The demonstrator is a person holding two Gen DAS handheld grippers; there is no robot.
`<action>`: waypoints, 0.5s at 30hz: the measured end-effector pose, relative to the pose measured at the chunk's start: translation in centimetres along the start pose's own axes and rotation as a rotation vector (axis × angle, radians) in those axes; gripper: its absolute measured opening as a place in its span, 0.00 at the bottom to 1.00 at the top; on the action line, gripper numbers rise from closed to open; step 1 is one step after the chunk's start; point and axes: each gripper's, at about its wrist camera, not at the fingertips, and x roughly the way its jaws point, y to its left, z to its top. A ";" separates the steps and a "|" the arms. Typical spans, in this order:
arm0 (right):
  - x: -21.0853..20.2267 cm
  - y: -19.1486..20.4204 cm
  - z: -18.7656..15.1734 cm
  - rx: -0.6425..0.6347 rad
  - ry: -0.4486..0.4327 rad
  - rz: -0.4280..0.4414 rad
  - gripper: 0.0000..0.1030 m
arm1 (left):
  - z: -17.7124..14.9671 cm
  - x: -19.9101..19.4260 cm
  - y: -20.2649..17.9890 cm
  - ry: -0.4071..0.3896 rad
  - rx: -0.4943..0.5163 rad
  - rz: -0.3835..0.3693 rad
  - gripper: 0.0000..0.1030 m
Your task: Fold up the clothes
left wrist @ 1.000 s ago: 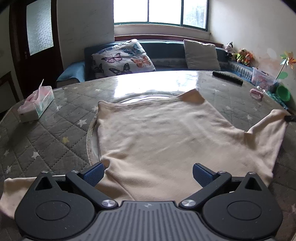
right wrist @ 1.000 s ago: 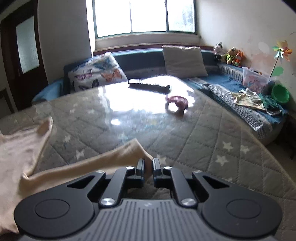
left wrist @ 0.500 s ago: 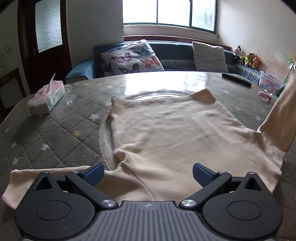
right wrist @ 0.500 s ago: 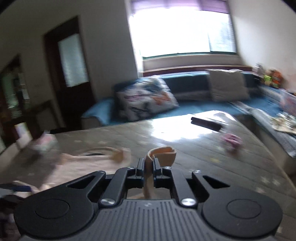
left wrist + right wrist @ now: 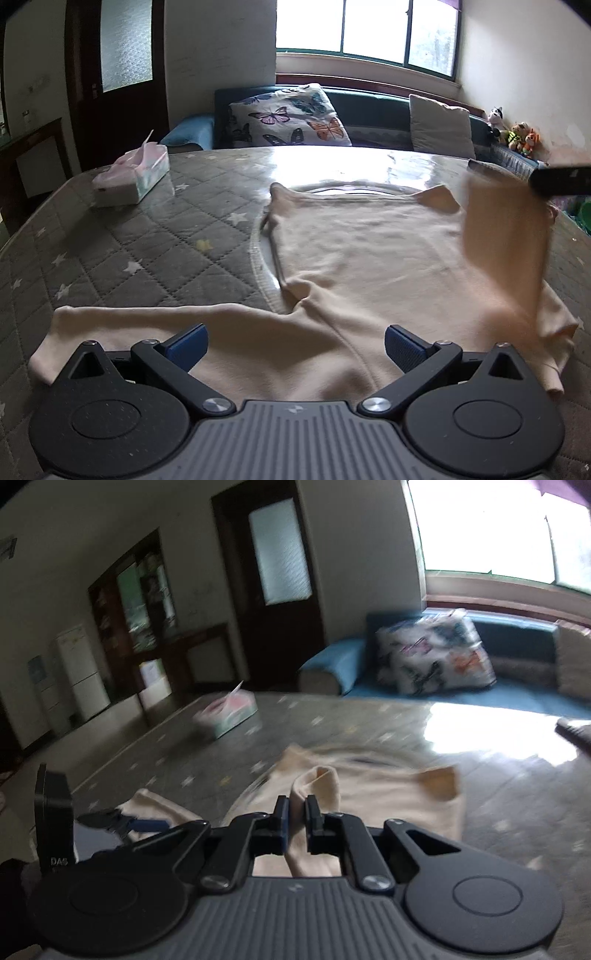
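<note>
Sweater (image 5: 373, 254) lies flat on desk (image 5: 147, 236), left sleeve running sideways. Right tongs (image 5: 295, 812) clamp raised right sleeve (image 5: 506, 236); left tongs (image 5: 295, 343) spread apart. Tissue box (image 5: 133, 177) holds tissues.

Both tools look alike. The left gripper (image 5: 294, 345) has a ribbed grey body in the middle, flanked by two round black housings, each with a shallow disc set in its top. Black link arms run forward from silver screws near the body, with smaller screws further out, and triangular cut-outs sit in the outer plates. Its fingers (image 5: 186, 341) carry blue ribbed pads. The right gripper (image 5: 296, 821) is built the same: grey ribbed body, black discs, silver screws, black fingers (image 5: 281, 827) edged in blue.
</note>
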 end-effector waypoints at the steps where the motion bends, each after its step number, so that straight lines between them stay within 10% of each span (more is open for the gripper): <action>1: 0.4 0.4 -0.2 -0.005 0.012 0.014 0.10 | 0.0 0.0 0.1 0.002 -0.001 0.001 1.00; 8: -0.3 -0.6 -1.2 -0.040 0.036 -0.015 0.31 | 0.0 -0.2 0.1 0.006 0.002 -0.018 0.97; 15: -1.6 -5.2 -4.5 -0.064 0.144 -0.147 0.40 | 0.1 -0.1 -2.5 0.019 0.063 -0.145 0.59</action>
